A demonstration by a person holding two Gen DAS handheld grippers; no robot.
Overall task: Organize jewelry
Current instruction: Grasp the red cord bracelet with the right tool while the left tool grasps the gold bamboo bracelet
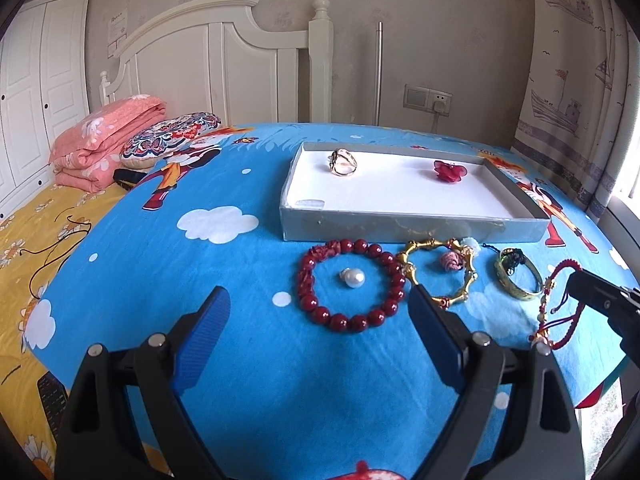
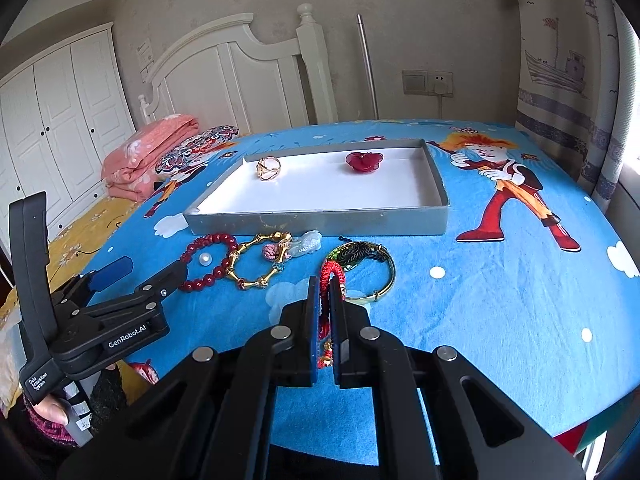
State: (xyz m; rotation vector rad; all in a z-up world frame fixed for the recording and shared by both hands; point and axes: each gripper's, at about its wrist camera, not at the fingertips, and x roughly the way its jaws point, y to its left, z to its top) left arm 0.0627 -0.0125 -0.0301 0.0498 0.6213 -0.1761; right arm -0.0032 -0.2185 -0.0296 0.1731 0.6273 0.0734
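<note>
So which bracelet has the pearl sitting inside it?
The dark red bead bracelet, the leftmost one on the blue sheet. The white pearl lies in the middle of its ring. The gold bracelet beside it circles a small pink charm instead.

Ring [image 1: 343, 162], flower [image 1: 449, 171] in tray [image 1: 400, 226]; bracelets [image 1: 351, 285] before tray.

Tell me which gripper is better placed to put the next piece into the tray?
Probably the right gripper: it is already shut on the red cord bracelet, facing the tray. The left gripper is open and empty.
</note>
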